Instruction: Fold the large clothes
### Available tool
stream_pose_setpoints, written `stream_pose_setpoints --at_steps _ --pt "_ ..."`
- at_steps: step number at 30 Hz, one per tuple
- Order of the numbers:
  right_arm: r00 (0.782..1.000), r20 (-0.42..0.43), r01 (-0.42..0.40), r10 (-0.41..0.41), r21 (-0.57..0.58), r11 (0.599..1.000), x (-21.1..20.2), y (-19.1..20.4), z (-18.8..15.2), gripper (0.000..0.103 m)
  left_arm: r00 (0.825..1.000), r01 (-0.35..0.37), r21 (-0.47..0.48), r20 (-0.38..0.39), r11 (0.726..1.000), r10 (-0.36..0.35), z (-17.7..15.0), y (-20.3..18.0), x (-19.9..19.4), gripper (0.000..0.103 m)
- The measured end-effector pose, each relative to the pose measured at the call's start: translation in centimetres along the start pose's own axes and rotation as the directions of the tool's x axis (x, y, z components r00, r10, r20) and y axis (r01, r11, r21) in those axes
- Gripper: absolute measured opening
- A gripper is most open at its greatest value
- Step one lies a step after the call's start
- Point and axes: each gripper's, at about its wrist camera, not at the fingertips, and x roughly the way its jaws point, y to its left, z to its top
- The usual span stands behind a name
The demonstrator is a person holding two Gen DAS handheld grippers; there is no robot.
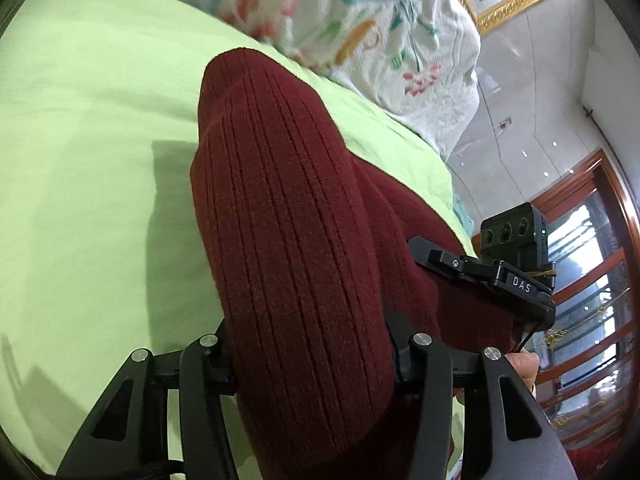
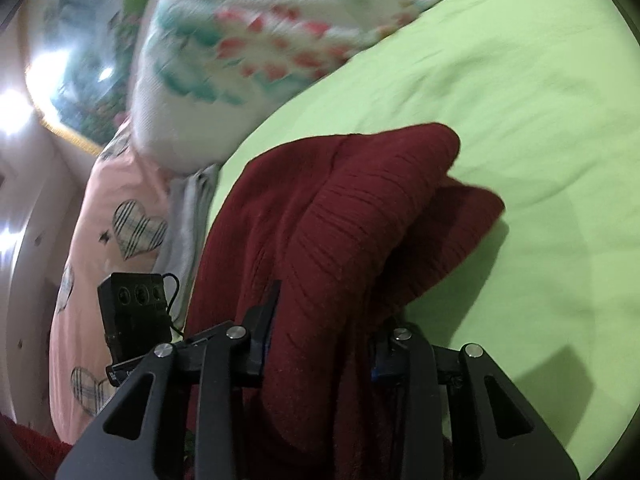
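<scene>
Pillows [image 1: 400, 40] crowded the green bed [image 1: 80, 160]; left tool [image 1: 312, 360] and right tool [image 2: 320, 344] each seemingly clamped bunched maroon sweater [image 1: 288, 220], hiding their fingertips.

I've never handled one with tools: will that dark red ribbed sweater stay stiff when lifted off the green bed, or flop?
Probably floppy: the sweater bulges and droops between the left tool and right tool. Its ribbed knit looks thick, so likely fairly heavy, and grippy rather than slippery.
</scene>
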Motion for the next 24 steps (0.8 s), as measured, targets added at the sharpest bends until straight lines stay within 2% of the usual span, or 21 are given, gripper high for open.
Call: stream_pose_setpoints --at_steps 5,10,13,15,16,18,20,23,24 --pt "0.992 -0.077 -0.102 0.098 -0.055 0.993 5.1 5.0 -2.9 0.034 0.993 -0.106 -0.015 0.05 0.994 0.107 -2.9 2.3 -7.9 0.051" --pt "0.982 -0.128 -0.155 0.141 -0.098 0.983 9.2 8.9 -4.3 0.034 0.981 -0.173 -0.05 0.083 0.984 0.177 -5.1 4.6 -12.8 0.051" --pt "0.977 -0.162 -0.152 0.136 -0.093 0.984 11.3 9.1 -5.0 0.034 0.976 -0.201 -0.067 0.077 0.977 0.206 -6.5 6.3 -13.7 0.052" --pt "0.978 -0.182 -0.119 0.101 -0.09 0.989 12.3 8.4 -5.7 0.036 0.971 -0.231 -0.073 0.049 0.97 0.234 -7.6 7.8 -13.1 0.054" --pt "0.979 -0.185 -0.108 0.091 -0.084 0.991 12.6 8.0 -6.0 0.038 0.968 -0.244 -0.076 0.043 0.967 0.248 -8.0 8.4 -12.7 0.057" --pt "0.98 -0.179 -0.1 0.09 -0.046 0.994 12.7 7.0 -6.3 0.043 0.974 -0.211 -0.1 0.064 0.972 0.218 -8.5 9.2 -12.8 0.061" --pt "0.981 -0.172 -0.097 0.094 -0.01 0.995 12.6 6.2 -6.5 0.049 0.974 -0.211 -0.115 0.063 0.971 0.22 -8.5 9.4 -12.7 0.069" --pt "0.984 -0.165 -0.065 0.062 -0.011 0.998 12.0 6.2 -6.5 0.055 0.97 -0.227 -0.118 0.062 0.967 0.236 -8.7 9.3 -12.8 0.071" --pt "0.985 -0.163 -0.052 0.049 -0.011 0.999 11.7 6.2 -6.5 0.061 0.968 -0.234 -0.119 0.062 0.965 0.242 -8.7 9.1 -12.9 0.072"
